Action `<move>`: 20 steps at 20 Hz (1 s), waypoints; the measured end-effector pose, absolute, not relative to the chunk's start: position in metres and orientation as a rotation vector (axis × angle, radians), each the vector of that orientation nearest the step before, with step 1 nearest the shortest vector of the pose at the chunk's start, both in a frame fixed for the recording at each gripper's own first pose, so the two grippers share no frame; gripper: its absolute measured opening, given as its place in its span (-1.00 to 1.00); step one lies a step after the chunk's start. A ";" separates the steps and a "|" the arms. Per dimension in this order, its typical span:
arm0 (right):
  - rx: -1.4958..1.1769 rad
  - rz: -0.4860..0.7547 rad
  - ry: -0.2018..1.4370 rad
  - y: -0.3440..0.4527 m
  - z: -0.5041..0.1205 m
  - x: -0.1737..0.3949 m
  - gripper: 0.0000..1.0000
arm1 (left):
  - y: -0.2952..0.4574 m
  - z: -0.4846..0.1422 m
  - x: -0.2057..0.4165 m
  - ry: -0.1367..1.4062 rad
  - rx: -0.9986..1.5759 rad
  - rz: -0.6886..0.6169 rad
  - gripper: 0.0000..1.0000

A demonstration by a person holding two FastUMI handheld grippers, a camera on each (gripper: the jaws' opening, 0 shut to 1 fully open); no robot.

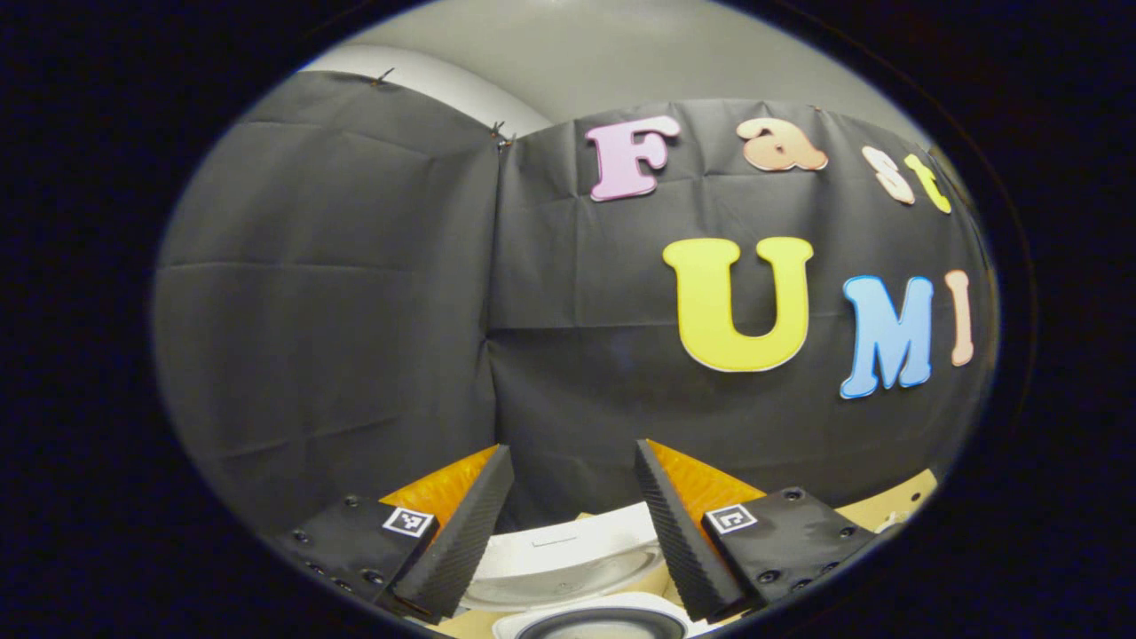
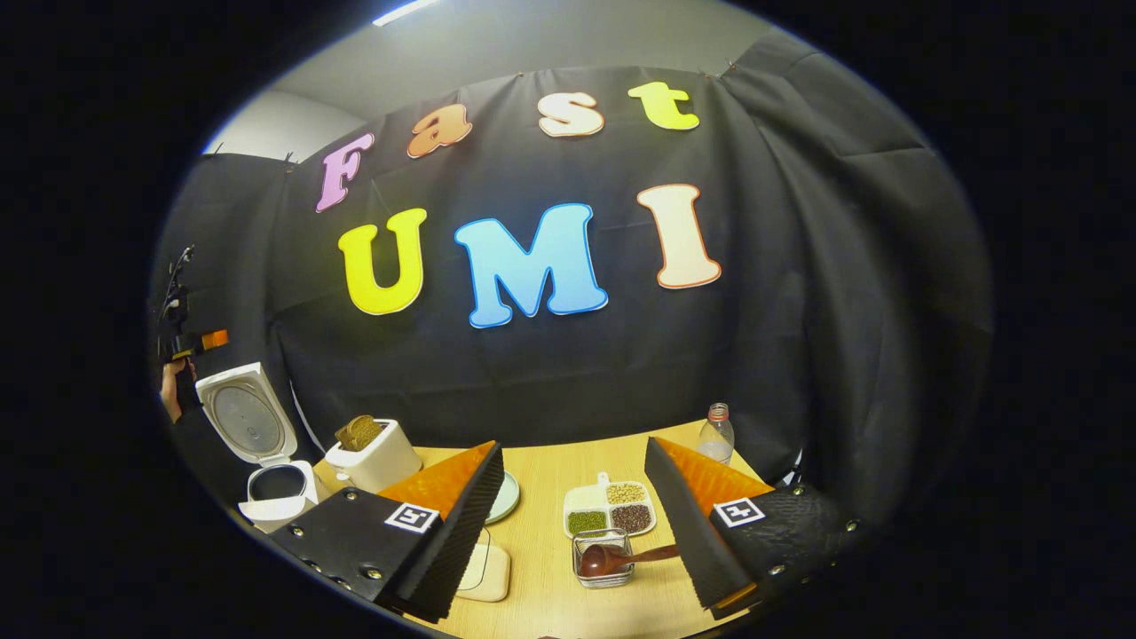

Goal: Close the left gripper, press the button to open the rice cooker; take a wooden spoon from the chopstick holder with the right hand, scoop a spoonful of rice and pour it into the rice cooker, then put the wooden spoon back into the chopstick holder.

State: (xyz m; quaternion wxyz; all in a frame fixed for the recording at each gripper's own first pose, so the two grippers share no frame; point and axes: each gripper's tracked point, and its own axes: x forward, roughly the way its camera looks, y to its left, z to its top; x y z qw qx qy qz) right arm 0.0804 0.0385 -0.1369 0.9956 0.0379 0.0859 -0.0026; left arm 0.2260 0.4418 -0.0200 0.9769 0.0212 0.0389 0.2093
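In the right gripper view the white rice cooker (image 2: 266, 484) stands at the table's far left with its lid (image 2: 247, 424) swung up. A clear glass holder (image 2: 603, 561) near the front holds the wooden spoon (image 2: 596, 560), whose handle points right and ends behind one finger. Behind it a white divided tray (image 2: 612, 508) carries rice and beans. My right gripper (image 2: 572, 448) is open and holds nothing. My left gripper (image 2: 177, 337) hangs above the cooker in a hand. In the left gripper view that gripper (image 1: 573, 448) is open over the raised lid (image 1: 568, 555) and the pot's rim (image 1: 595, 624).
A white toaster with bread (image 2: 371, 454) stands beside the cooker. A plate (image 2: 503, 497) and a white flat pad (image 2: 484, 568) lie left of the holder. A clear bottle (image 2: 717, 435) stands at the back right. The wooden table (image 2: 541, 532) ends at the black cloth wall.
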 end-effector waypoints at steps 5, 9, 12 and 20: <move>0.065 -0.022 0.180 0.035 -0.139 0.085 0.94 | 0.466 -0.081 0.251 0.222 0.001 0.465 0.89; 0.074 -0.024 0.179 0.036 -0.138 0.088 0.94 | 0.456 -0.080 0.242 0.179 0.006 0.464 0.93; 0.088 -0.010 0.185 0.042 -0.140 0.088 0.94 | 0.439 -0.080 0.223 0.160 0.008 0.449 0.90; 0.082 0.036 0.164 0.057 -0.131 0.090 0.94 | 0.407 -0.091 0.196 0.131 0.025 0.450 0.80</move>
